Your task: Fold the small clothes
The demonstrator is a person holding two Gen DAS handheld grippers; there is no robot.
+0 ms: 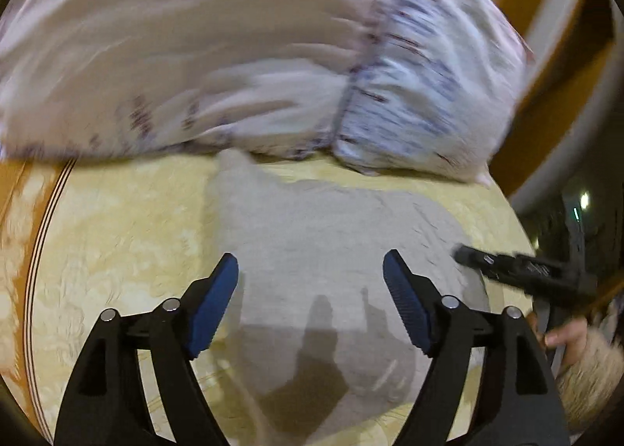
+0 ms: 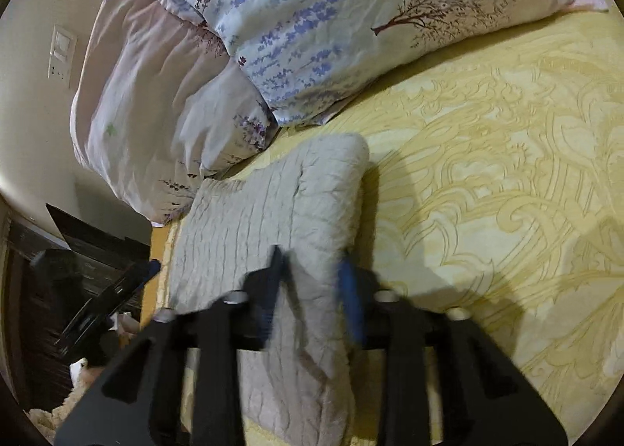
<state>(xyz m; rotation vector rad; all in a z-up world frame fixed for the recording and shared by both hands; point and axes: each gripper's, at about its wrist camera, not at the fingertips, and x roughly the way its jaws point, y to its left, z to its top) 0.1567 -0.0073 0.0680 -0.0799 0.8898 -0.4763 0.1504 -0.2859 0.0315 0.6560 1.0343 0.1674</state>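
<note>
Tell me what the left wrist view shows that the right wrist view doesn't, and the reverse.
Left wrist only: the left hand-held gripper open and empty above the grey garment, and a hand at the right edge.

Right wrist only: the right hand-held gripper pinching a raised fold of the garment, a wall switch plate, and the tree print on the floral pillow.

Both: the garment, the yellow patterned bedspread and the pillows.

No legible text — none anywhere
</note>
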